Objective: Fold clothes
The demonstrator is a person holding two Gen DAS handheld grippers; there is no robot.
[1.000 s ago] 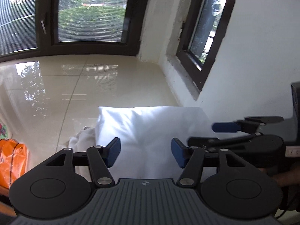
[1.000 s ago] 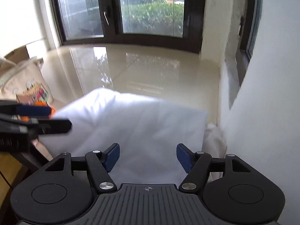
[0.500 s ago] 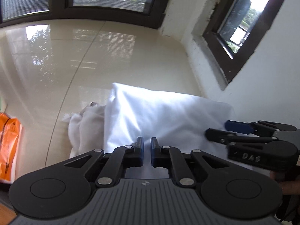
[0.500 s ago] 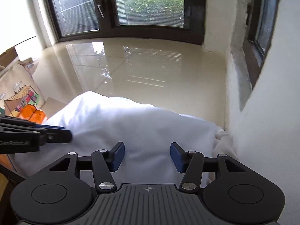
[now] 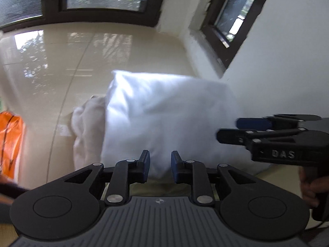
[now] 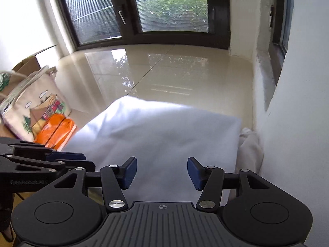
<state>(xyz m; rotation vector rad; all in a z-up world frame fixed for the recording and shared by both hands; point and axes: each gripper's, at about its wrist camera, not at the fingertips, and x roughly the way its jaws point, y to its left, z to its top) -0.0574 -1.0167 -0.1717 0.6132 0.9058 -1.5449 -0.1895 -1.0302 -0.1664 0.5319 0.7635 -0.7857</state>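
Looking down both grippers, you have the white cloth (image 5: 164,119) lying straight ahead on the table, its near edge just past the fingertips and its long axis running left to right across your view. A crumpled second cloth (image 5: 86,127) sits at its far end on one side; in the right wrist view that bundle (image 6: 249,150) lies beside the wall.

Your left gripper (image 5: 158,165) is the nearer one: its pads sit right at the near edge, with cloth showing between them. Its jaws are opening, the gap is narrow, and neither pad presses on the fabric, so it holds nothing. Your right gripper (image 6: 161,174) stands about half open over the cloth's near edge, also empty; in the left wrist view it (image 5: 228,129) reaches in from the right, side by side with the left.

The coming pinch likely turns on that near edge: both grippers need to meet it square, spaced along the long axis.

Compared with a second ago, the left jaws were wide, then snapped almost shut half a second back, and now part again. The left gripper has dropped closer to the cloth, which fills more of its view. The right jaws have narrowed a little and the orange bag (image 6: 55,131) now shows at left.
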